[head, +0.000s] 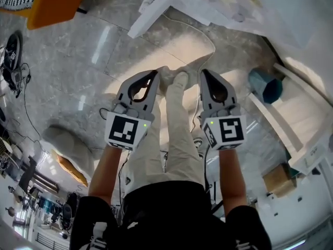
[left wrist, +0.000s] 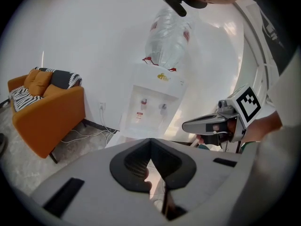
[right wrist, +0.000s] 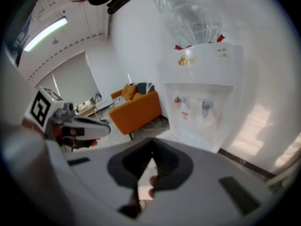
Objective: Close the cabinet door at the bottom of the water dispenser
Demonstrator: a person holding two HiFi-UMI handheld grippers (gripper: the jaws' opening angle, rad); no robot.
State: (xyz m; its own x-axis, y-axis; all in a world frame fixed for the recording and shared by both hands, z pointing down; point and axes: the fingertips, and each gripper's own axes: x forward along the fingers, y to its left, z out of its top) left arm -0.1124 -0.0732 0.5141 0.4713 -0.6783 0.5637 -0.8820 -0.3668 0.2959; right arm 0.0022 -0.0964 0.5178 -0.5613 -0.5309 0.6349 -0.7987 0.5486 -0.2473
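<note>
Left gripper (left wrist: 150, 141) and right gripper (right wrist: 151, 141): grey moulded plastic, ribbed black pads (left wrist: 133, 162), both jaws closed, empty. White boxy water dispenser (left wrist: 149, 102), clear crinkled bottle (left wrist: 167, 36) on top.

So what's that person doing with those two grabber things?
A person stands facing a water dispenser with a bottle on top, holding a left gripper and a right gripper. Both are shut and empty, and neither touches the dispenser. Its bottom door can't be made out here. An orange armchair sits off to one side.
</note>
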